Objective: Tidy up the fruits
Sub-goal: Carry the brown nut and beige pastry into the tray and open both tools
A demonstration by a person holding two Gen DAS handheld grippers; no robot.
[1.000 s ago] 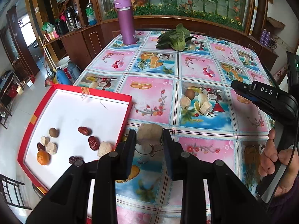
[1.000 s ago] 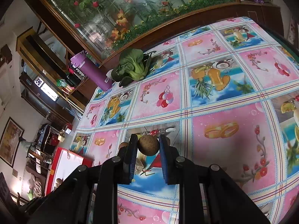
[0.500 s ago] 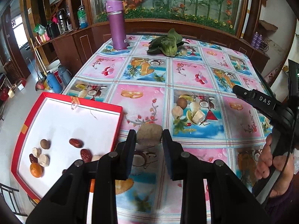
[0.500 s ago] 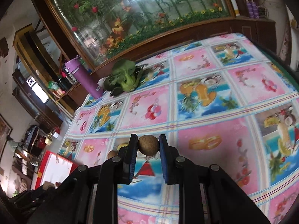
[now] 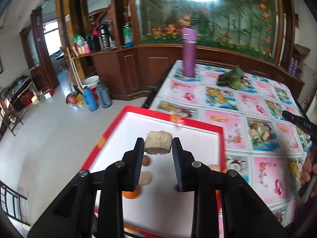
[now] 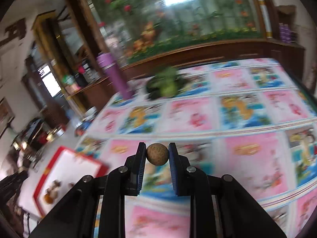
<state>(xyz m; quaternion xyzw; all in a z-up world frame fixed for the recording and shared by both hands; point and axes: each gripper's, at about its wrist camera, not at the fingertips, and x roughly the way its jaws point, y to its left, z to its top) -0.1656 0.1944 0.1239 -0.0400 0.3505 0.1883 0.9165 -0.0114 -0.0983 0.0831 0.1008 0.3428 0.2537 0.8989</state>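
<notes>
My left gripper (image 5: 158,145) is shut on a beige cylindrical chunk (image 5: 158,142), held in the air above the red-rimmed white tray (image 5: 200,126). In that tray lie a brown round fruit (image 5: 146,160), a pale chunk (image 5: 145,177) and an orange fruit (image 5: 131,194). My right gripper (image 6: 157,153) is shut on a small brown round fruit (image 6: 157,154), held above the fruit-patterned tablecloth (image 6: 247,158). The same tray (image 6: 65,170) appears blurred at the lower left of the right wrist view. A few loose fruit pieces (image 5: 257,132) remain on the cloth, right of the tray.
A purple flask (image 5: 189,52) and a green leafy vegetable (image 5: 231,78) stand at the table's far end. The other gripper's black tip (image 5: 297,121) and a hand (image 5: 306,168) are at the right edge. Left of the table the floor holds blue flasks (image 5: 90,99) and a bucket.
My left gripper has swung left with the beige chunk, from over the tablecloth to over the tray. My right gripper has risen and turned left with the brown fruit; its view is motion-blurred.
</notes>
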